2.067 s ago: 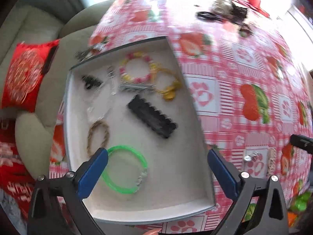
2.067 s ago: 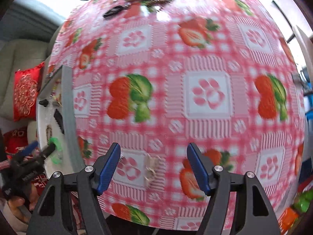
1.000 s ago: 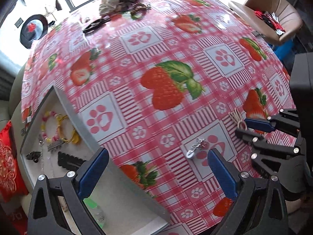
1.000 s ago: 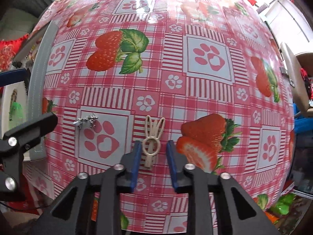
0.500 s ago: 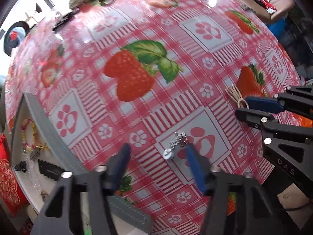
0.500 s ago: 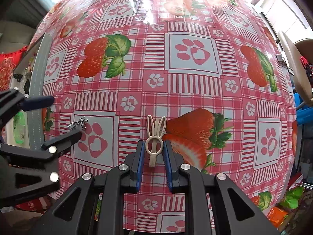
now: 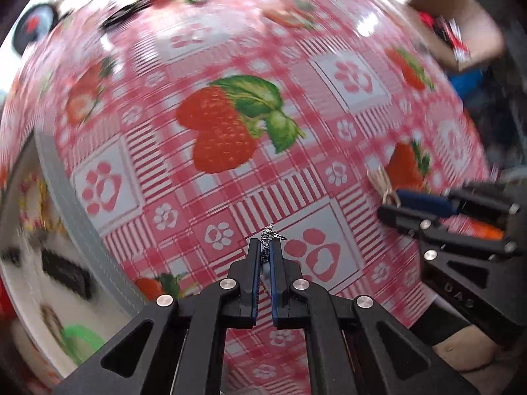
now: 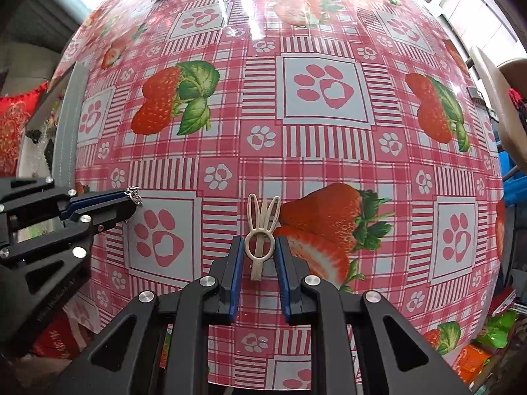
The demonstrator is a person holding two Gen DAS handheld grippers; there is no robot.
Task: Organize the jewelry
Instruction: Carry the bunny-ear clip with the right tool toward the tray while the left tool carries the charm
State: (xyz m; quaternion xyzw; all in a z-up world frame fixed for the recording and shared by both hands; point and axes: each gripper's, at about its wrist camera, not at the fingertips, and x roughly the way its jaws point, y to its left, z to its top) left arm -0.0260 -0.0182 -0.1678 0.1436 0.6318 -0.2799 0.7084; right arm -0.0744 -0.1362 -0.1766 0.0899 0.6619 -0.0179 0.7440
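Left gripper jaws have just closed on the silver chain; right gripper jaws clamp the rabbit clip. Risk: thin chain slipping free before reaching the tray left of it.

light: bright daylight | glare: tablecloth far edge | blur: left wrist view | edges: fisheye-bent

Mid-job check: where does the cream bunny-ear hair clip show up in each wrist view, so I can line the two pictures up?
Left wrist view: bunny-ear hair clip at the far right, mid-height, blurred, at the tips of the right claw.
Right wrist view: lower centre, between the right claw's blue pads, ears pointing up the picture.
Shared landmark: the silver chain piece pinched in the left claw.
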